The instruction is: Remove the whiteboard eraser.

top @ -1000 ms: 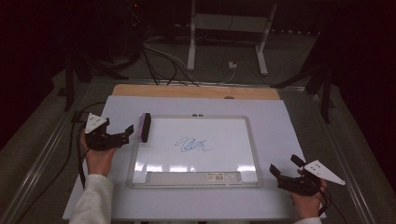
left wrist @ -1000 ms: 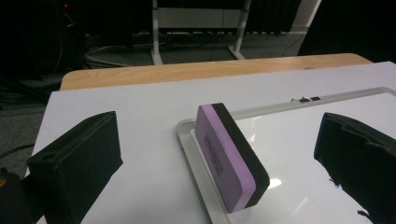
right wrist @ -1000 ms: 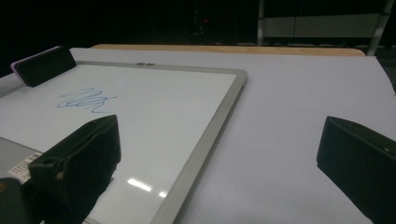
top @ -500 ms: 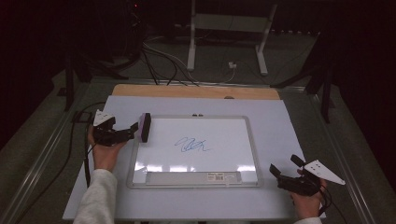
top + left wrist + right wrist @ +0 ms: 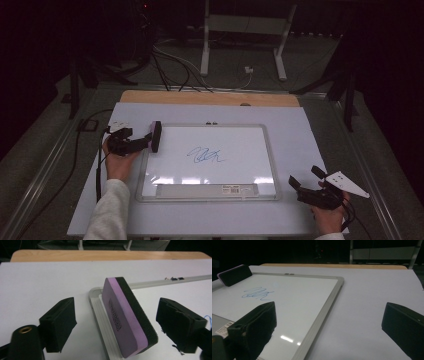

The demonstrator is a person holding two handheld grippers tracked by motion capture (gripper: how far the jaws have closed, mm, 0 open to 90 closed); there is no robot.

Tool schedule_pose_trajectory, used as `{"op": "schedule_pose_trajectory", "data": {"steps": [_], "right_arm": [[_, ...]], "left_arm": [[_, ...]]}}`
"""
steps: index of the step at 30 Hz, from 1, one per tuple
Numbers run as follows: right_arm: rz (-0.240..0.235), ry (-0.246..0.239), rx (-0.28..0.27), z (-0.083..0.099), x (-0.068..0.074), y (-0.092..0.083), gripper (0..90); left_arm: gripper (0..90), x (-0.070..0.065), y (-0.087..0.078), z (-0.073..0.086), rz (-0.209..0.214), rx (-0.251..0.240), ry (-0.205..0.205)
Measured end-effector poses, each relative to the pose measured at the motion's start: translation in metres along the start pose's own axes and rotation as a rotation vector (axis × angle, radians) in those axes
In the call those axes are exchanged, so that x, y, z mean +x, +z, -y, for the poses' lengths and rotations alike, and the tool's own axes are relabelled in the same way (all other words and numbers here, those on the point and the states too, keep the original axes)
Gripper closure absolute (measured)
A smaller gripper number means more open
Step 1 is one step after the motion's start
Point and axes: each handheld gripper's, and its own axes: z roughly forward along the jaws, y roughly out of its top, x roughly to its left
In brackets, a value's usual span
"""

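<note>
A purple and black eraser (image 5: pixel 125 320) stands on its long edge, tilted, at the left rim of the whiteboard (image 5: pixel 240 145). My left gripper (image 5: pixel 117 312) is open, with one jaw on each side of the eraser and a gap to both. From above, the left gripper (image 5: pixel 149 141) points right at the eraser (image 5: pixel 156 136). A blue scribble (image 5: pixel 205 156) marks the middle of the board. My right gripper (image 5: pixel 304 176) is open and holds nothing, off the board's near right corner. In the right gripper view, the right gripper (image 5: pixel 332 325) faces the board frame (image 5: pixel 324 312), scribble (image 5: pixel 258 293) and eraser (image 5: pixel 235 274).
The board lies on a white table top (image 5: pixel 300 130) with a wooden strip (image 5: pixel 210 98) along its far edge. A labelled tray strip (image 5: pixel 210 190) runs along the board's near edge. A black cable (image 5: pixel 80 135) trails off the left side. A metal stand (image 5: pixel 245 30) and cables sit on the floor beyond.
My left gripper has moved right and forward to the eraser, so its open jaws now straddle it. The right gripper has not moved.
</note>
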Motion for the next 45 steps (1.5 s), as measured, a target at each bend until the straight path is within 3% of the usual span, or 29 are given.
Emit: {"op": "schedule_pose_trajectory", "data": {"steps": [3, 6, 9, 11, 14, 19, 22, 25, 27, 31, 45], "right_arm": [[0.002, 0.004, -0.001, 0.0, -0.001, -0.001, 0.3], [0.003, 0.006, -0.002, 0.0, -0.001, -0.001, 0.3], [0.004, 0.005, -0.002, 0.0, -0.001, -0.001, 0.3], [0.005, 0.005, -0.001, 0.0, -0.001, -0.001, 0.3], [0.006, 0.006, -0.002, 0.0, -0.001, -0.001, 0.3], [0.006, 0.005, -0.002, 0.0, -0.001, -0.002, 0.3], [0.007, 0.008, -0.005, 0.0, -0.002, -0.002, 0.3], [0.009, 0.011, -0.007, 0.0, -0.003, -0.003, 0.3], [0.012, 0.012, -0.008, 0.0, -0.003, -0.003, 0.3], [0.012, 0.009, -0.008, 0.0, -0.003, -0.003, 0.3], [0.012, 0.008, -0.006, 0.0, -0.002, -0.003, 0.3]], "left_arm": [[30.9, -0.001, 0.003, 0.001, 0.023, 0.012, -0.001], [34.7, -0.003, 0.005, 0.002, 0.036, 0.026, 0.001], [39.5, -0.004, 0.011, 0.005, 0.028, 0.074, 0.009], [41.4, -0.004, 0.013, 0.005, 0.052, 0.086, -0.007], [41.8, -0.009, 0.016, 0.006, 0.087, 0.102, -0.006], [37.5, -0.016, 0.025, 0.008, 0.099, 0.121, -0.02], [38.5, -0.018, 0.031, 0.013, 0.069, 0.174, -0.001], [40.0, -0.015, 0.032, 0.016, 0.078, 0.165, -0.033], [40.5, -0.016, 0.032, 0.015, 0.073, 0.169, -0.032], [41.1, -0.017, 0.028, 0.013, 0.062, 0.149, -0.023], [41.3, -0.028, 0.011, 0.008, 0.112, 0.078, 0.037]]}}
